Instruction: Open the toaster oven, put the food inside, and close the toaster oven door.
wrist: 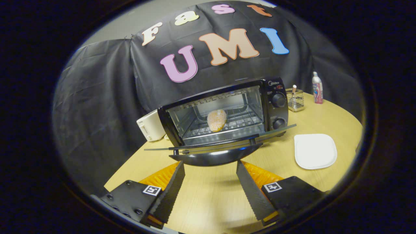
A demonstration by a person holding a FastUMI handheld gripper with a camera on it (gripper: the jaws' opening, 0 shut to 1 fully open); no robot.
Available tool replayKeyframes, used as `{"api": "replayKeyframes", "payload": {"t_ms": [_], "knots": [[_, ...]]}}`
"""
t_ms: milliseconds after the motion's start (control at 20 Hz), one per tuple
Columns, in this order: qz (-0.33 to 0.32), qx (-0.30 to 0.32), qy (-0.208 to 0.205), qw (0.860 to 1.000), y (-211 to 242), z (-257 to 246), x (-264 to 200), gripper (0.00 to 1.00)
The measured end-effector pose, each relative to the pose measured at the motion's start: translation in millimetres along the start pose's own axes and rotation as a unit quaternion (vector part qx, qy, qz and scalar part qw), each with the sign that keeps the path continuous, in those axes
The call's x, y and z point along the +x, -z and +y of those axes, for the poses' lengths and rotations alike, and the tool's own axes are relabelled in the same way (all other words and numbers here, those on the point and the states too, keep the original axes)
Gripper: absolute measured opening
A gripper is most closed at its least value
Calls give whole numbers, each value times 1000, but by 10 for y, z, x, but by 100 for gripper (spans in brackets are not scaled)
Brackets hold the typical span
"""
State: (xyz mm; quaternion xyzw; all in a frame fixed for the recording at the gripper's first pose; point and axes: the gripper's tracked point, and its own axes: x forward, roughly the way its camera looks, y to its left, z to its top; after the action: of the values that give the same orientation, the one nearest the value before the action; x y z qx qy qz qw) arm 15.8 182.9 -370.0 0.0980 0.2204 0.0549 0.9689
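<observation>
So the black toaster oven with the two round knobs (227, 110) sits in the middle of the pale wooden table (208, 198), and everything else is easiest to place off that. Its glass door with the curved black handle (216, 152) is dropped fully open, lying about flat and sticking out toward the gripper (210, 169). The food, a roundish golden breaded piece (216, 120), is already inside the oven, resting on the wire rack (234, 125) roughly mid-chamber. The claw is spread wide and carrying nothing, with the tips just short of the door handle, one to each side of its middle and a bit below it, not touching as far as I can tell. The rounded white plate (315, 151) off to the knob side of the oven is bare, which fits with the food having been loaded. Behind the oven on that same side there's a small wire holder (295, 100) and a white and pink bottle (317, 88), and a cream plastic box (150, 125) pokes out from the oven's other side. My read: opening and loading are done, closing is what's left. Next move probably means getting under or onto the handle edge and swinging the door up around its bottom hinge until it seats, pushing gently so the oven doesn't slide back.
</observation>
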Motion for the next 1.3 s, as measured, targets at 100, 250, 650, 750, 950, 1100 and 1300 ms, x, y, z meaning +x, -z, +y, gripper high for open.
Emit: {"api": "replayKeyframes", "payload": {"t_ms": [100, 250, 650, 750, 950, 1100, 1300], "knots": [[-11, -17, 9, 1000, -131, -14, 131, 98], [-27, -18, 2, 999, -323, 62, 297, 98], [-77, -42, -9, 996, -880, 301, 263, 98], [-97, -60, -9, 993, -1034, 353, 132, 98], [-135, -71, -13, 988, -1396, 429, -148, 98], [-156, -83, -8, 984, -1602, 444, -357, 98], [-174, -95, 0, 980, -1793, 427, -561, 98]]}}
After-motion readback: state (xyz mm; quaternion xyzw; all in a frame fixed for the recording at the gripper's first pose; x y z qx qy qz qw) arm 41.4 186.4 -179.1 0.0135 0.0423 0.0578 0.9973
